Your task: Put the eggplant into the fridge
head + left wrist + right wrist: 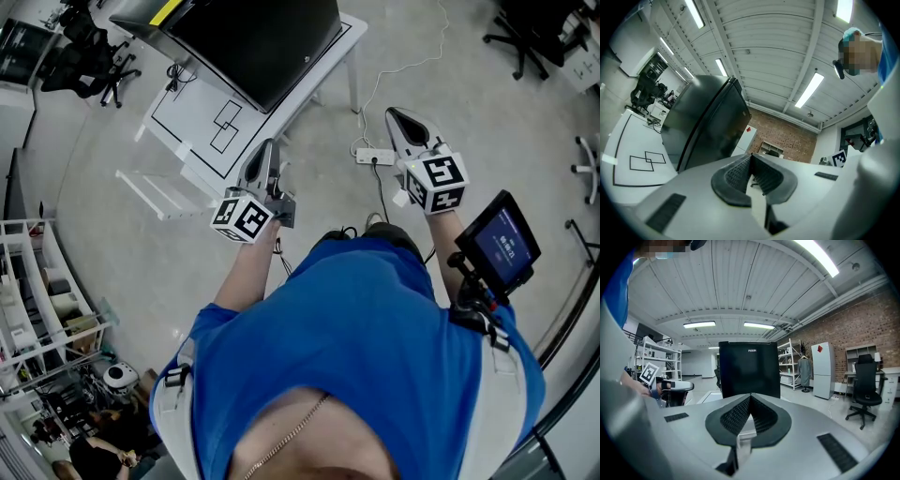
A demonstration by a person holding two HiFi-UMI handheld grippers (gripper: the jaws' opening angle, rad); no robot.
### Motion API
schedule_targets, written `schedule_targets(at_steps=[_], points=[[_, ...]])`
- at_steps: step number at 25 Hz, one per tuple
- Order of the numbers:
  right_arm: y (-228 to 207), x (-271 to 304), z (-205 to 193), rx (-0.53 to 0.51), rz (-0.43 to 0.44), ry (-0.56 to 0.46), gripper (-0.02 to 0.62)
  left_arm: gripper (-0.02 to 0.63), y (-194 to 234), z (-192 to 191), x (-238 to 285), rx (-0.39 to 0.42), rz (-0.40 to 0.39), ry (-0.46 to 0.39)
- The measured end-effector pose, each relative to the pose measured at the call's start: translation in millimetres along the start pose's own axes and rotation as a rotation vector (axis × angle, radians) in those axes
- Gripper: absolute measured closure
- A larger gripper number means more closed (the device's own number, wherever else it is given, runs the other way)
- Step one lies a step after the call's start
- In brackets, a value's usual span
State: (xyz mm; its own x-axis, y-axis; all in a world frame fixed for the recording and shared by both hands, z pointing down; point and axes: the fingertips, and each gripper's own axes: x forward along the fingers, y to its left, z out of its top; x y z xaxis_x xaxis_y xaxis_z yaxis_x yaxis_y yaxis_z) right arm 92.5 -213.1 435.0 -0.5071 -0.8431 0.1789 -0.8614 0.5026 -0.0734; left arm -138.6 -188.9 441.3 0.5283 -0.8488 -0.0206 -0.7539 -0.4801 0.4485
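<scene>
Eggplant is seen in none of the three views. It may lie shut inside the fridge (253, 42) or somewhere out of frame, and that cannot be settled here. The black fridge is stood on a white table (202, 127) marked with black outlines, directly ahead of the person, and its dark door appears closed. The left gripper (268, 150) and the right gripper (396, 120) are held out towards it, short of the table, each with its ribbed jaws pressed together on nothing. The scene would fit an approach with the vegetable yet to be found, and equally a closed fridge with it inside. Either way, care is best taken that the power strip (375, 156) and its cables on the floor are not stepped on.
</scene>
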Motion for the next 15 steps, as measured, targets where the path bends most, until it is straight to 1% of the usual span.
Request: schedule_targets(at_steps=[12,15], points=[[13,1,-2,-0.021,0.040,0.000,0.594,0.597,-14,0,-8,-0.044,-0.091,-0.048],[15,2,0,-0.023,0.046,-0.004,0.594,0.597,-16,4,-10,-0.072,-0.108,-0.075]])
